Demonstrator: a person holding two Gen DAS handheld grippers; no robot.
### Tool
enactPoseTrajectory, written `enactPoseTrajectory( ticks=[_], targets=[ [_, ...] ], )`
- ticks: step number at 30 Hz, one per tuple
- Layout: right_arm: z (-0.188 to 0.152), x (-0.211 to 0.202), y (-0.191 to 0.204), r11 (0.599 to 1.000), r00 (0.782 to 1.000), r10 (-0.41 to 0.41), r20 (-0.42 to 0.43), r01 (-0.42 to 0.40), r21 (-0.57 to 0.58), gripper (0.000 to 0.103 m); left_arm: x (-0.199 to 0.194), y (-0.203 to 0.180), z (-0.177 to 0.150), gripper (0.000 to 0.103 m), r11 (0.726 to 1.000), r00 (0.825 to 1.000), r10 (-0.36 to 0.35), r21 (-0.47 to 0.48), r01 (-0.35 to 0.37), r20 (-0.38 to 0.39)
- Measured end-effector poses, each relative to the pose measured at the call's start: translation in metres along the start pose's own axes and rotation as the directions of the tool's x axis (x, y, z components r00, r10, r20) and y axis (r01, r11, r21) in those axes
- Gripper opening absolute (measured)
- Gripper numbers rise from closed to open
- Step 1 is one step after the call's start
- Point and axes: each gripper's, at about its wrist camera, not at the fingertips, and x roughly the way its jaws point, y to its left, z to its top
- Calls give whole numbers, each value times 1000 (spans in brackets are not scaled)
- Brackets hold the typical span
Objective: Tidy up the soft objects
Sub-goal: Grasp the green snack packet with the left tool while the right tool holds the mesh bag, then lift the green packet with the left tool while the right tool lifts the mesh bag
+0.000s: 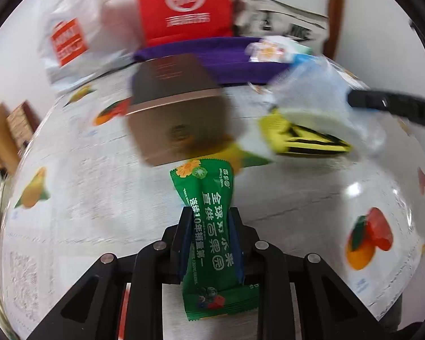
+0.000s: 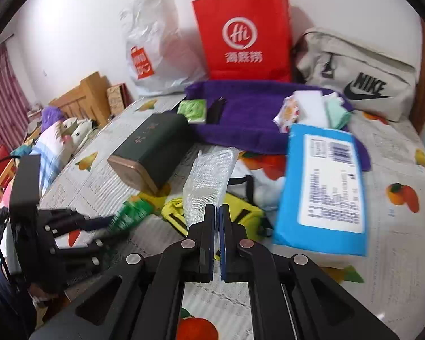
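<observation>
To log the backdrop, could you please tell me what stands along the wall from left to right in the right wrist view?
White plastic bag → red paper bag → grey Nike bag.

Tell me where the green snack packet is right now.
The green snack packet is clamped in the left tool, bottom centre of the left wrist view, just in front of the dark tin box.

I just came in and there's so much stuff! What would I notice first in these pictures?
Probably the bright red paper shopping bag standing against the wall at the back, behind the purple fabric tray. Next, the shiny green snack packet pinched in the left gripper just above the fruit-print tablecloth. The big blue plastic pack on the right also stands out.
</observation>
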Motion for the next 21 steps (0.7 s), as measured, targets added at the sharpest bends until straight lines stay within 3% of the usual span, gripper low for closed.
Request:
enactPoseTrajectory(
  ticks=[5, 12, 14, 16, 18, 21],
  targets=[
    [-1, 27, 13, 999, 998, 31, -60, -32, -24, 4, 0, 30, -5, 24, 998, 1000, 21, -55, -22, -8],
    [-8, 52, 27, 997, 991, 45, -126, -53, -58, 7, 1, 34, -5, 24, 998, 1000, 14, -64, -14, -2],
    [-10, 55, 30, 996, 988, 61, -138, -70, -59, 16, 2, 34, -6, 24, 998, 1000, 12, -66, -12, 1],
    [-13, 57, 33, 994, 986, 86, -140, -95, -58, 38, 2, 34, -5, 25, 998, 1000, 11, -65, -11, 1],
    [-15, 59, 37, 993, 987, 88, -136, -98, -66, 49, 1, 34, -6, 25, 998, 1000, 13, -66, -12, 2],
    [-19, 64, 44, 993, 990, 48, -133, -62, -104, 49, 1, 34, -7, 26, 998, 1000, 14, -63, -14, 0]
  ],
)
